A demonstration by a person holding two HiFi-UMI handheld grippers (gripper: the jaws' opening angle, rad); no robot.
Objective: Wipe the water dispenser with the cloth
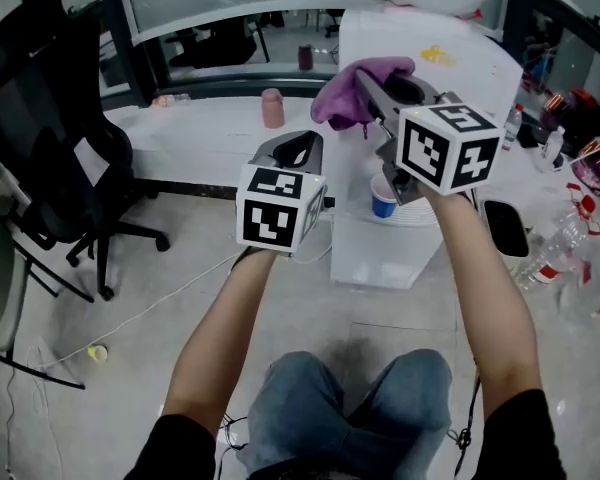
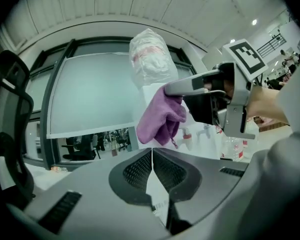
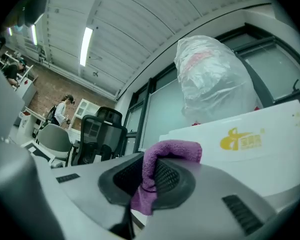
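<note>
A white water dispenser (image 1: pixel 435 68) stands ahead on the floor, with a yellow logo (image 3: pixel 241 140) on its front and a bag-covered bottle (image 3: pixel 212 79) on top. My right gripper (image 1: pixel 365 93) is shut on a purple cloth (image 1: pixel 350 90), held up beside the dispenser's upper left corner. The cloth (image 3: pixel 155 176) hangs pinched between its pads. My left gripper (image 1: pixel 298 150) is lower and to the left, shut with nothing in it. The cloth (image 2: pixel 162 116) and the right gripper (image 2: pixel 182 86) hang above and beyond its tips (image 2: pixel 152 151).
A blue cup (image 1: pixel 383 200) sits under the dispenser's taps. A black office chair (image 1: pixel 50 138) stands at the left. A low white ledge (image 1: pixel 210 128) carries a pink bottle (image 1: pixel 272 108). Plastic bottles (image 1: pixel 555 253) and clutter lie at the right. A cable (image 1: pixel 160 303) runs over the floor.
</note>
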